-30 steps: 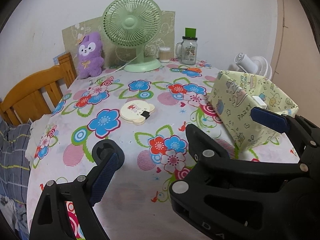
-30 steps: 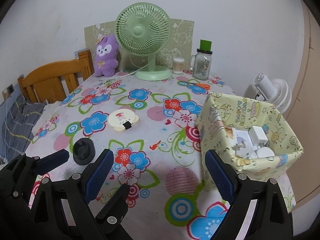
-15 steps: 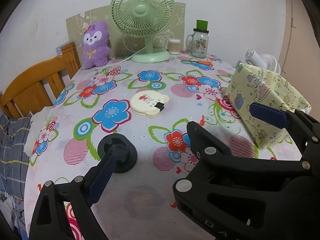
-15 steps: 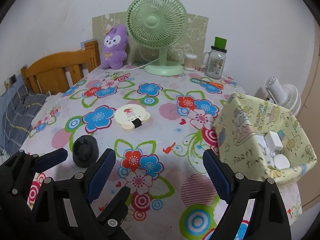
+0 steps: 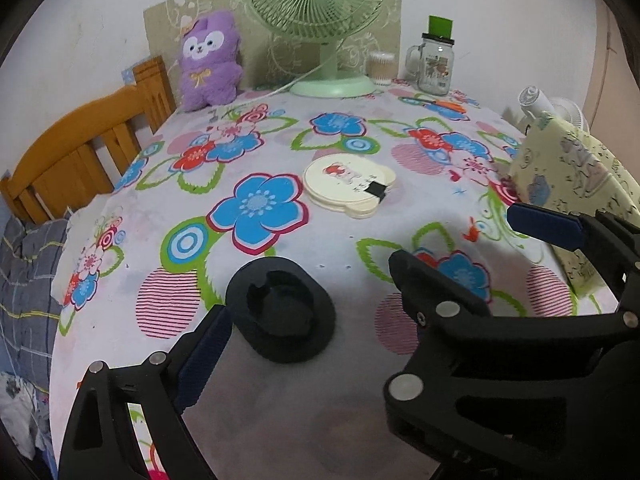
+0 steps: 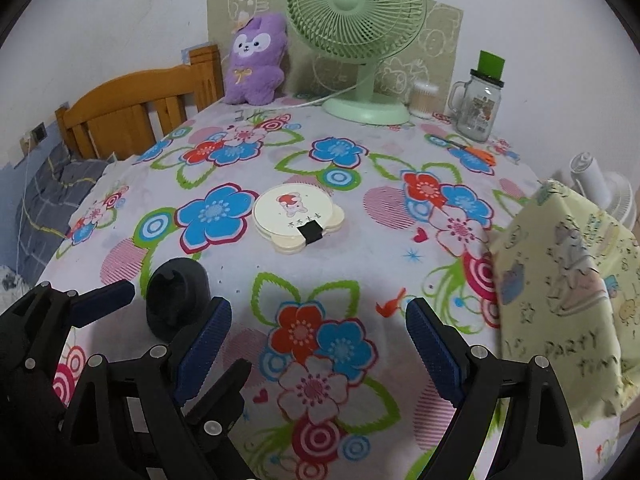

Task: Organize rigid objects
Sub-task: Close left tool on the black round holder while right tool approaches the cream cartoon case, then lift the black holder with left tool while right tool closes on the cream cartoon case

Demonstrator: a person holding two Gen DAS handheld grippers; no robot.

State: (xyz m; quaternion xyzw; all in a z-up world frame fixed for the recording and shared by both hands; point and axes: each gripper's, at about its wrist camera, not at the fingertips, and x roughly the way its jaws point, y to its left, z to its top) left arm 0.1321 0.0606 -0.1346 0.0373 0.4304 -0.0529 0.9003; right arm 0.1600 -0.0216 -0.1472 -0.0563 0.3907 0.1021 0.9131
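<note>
Surface: a floral cloth (image 5: 280, 248) covers it, against a white wall.
Left of surface: a wooden headboard (image 6: 132, 112) and grey plaid bedding (image 5: 24, 264).
Back edge: purple plush (image 5: 210, 60), green fan (image 6: 356, 36), glass mug jar (image 6: 478, 100).
Middle: a cream round compact (image 6: 294, 216) lies flat.
Right edge: a yellow patterned box (image 6: 568, 292).
Black round holder (image 5: 280, 314): rests on the surface, between the left gripper (image 5: 360, 280) jaws, just beside the left jaw; contact is unclear.
Left jaws: spread wide.
Right gripper (image 6: 320, 336): jaws apart, holding nothing.
</note>
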